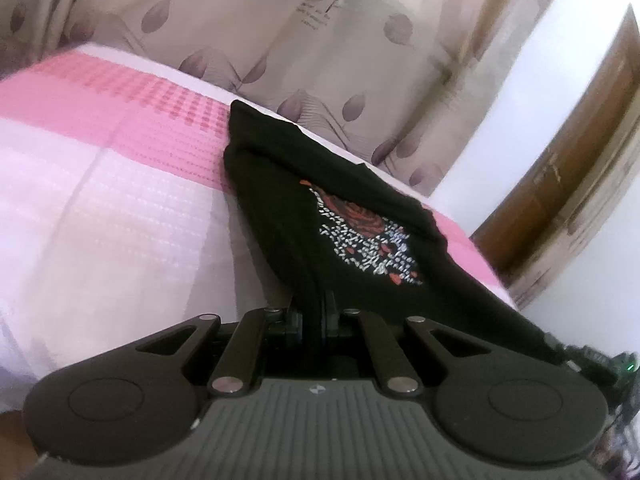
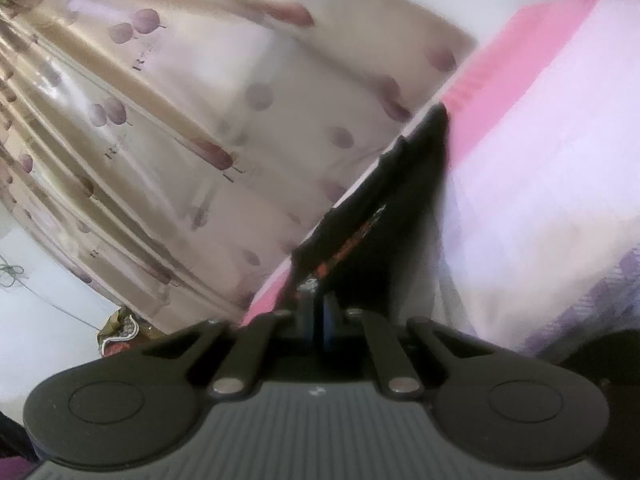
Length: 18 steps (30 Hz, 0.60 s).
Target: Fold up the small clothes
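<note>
A small black garment (image 1: 320, 200) with a red and white print lies stretched across the pink and white bedspread (image 1: 100, 200). My left gripper (image 1: 316, 308) is shut on the near edge of the garment, the cloth pinched between its jaws. In the right wrist view the same black garment (image 2: 400, 200) runs away from my right gripper (image 2: 318, 304), which is shut on another part of its edge. The cloth is pulled taut between the grippers and the far end, which rests on the bed. The right wrist view is blurred.
A beige curtain (image 1: 320, 40) with purple leaf prints hangs behind the bed; it also shows in the right wrist view (image 2: 180, 120). A brown wooden door frame (image 1: 568, 184) stands at the right. The bedspread (image 2: 540, 140) fills the right side of the right wrist view.
</note>
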Available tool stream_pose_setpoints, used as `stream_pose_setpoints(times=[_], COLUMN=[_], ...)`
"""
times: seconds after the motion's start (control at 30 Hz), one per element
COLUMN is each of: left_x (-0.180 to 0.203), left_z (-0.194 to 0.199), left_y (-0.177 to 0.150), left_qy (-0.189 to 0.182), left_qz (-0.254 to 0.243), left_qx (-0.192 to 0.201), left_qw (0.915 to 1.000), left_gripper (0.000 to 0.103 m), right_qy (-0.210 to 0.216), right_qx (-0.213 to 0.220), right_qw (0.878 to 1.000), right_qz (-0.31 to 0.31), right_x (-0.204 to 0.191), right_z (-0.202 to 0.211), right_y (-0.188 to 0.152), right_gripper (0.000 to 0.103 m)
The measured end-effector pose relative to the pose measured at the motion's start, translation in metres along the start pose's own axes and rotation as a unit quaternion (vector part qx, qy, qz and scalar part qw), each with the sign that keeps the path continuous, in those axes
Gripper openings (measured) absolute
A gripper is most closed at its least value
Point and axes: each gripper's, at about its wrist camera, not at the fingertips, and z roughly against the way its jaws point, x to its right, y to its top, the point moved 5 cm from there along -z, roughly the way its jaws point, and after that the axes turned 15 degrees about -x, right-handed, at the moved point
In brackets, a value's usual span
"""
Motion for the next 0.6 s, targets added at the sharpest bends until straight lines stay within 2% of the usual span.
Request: stream_pose_setpoints(times=[0.03, 0.13, 0.17, 0.2, 0.23, 0.27, 0.3, 0.33, 0.4, 0.5, 0.53, 0.57, 0.6], left_x=[-0.001, -0.004, -0.006, -0.008, -0.011, -0.015, -0.017, -0.018, -0.017, -0.017, -0.017, -0.017, -0.017], left_z=[0.000, -0.003, -0.005, -0.006, -0.009, -0.010, -0.009, -0.008, -0.012, -0.028, -0.035, -0.045, -0.053], left_y=[-0.001, -0.003, -0.003, -0.004, -0.003, -0.003, -0.003, -0.003, -0.001, 0.001, 0.001, 0.000, -0.001], left_qy=[0.009, 0.017, 0.029, 0.032, 0.029, 0.029, 0.034, 0.040, 0.050, 0.047, 0.052, 0.054, 0.054], left_qz=[-0.005, -0.023, -0.028, -0.029, -0.025, -0.017, -0.013, -0.015, -0.025, -0.035, -0.038, -0.041, -0.046], left_qx=[0.001, -0.002, -0.002, -0.005, -0.015, -0.019, -0.008, 0.004, 0.008, -0.020, -0.029, -0.049, -0.066], left_qw=[0.9999, 0.9996, 0.9992, 0.9991, 0.9991, 0.9993, 0.9993, 0.9991, 0.9984, 0.9981, 0.9975, 0.9965, 0.9953], left_gripper=[0.007, 0.008, 0.013, 0.023, 0.051, 0.079, 0.088, 0.097, 0.097, 0.097, 0.096, 0.090, 0.089], right_qy=[-0.035, -0.058, -0.075, -0.093, -0.105, -0.108, -0.114, -0.124, -0.143, -0.148, -0.158, -0.175, -0.187], right_qx=[0.000, -0.003, -0.001, -0.002, -0.004, -0.004, -0.007, -0.012, -0.029, -0.061, -0.076, -0.094, -0.094], right_qw=[0.999, 0.998, 0.997, 0.995, 0.994, 0.994, 0.992, 0.990, 0.987, 0.983, 0.980, 0.975, 0.970], right_qz=[0.013, 0.010, 0.013, 0.020, 0.027, 0.034, 0.046, 0.058, 0.070, 0.085, 0.094, 0.102, 0.121], right_x=[0.001, 0.013, 0.016, 0.018, 0.018, 0.019, 0.018, 0.017, 0.022, 0.029, 0.030, 0.032, 0.029], right_z=[0.001, 0.006, 0.007, 0.008, 0.008, 0.008, 0.006, 0.003, -0.006, -0.022, -0.029, -0.038, -0.044], right_y=[0.000, 0.002, 0.005, 0.007, 0.009, 0.009, 0.009, 0.010, 0.009, 0.004, 0.002, -0.001, -0.004], right_gripper=[0.004, 0.007, 0.009, 0.020, 0.042, 0.055, 0.083, 0.091, 0.091, 0.089, 0.086, 0.078, 0.067])
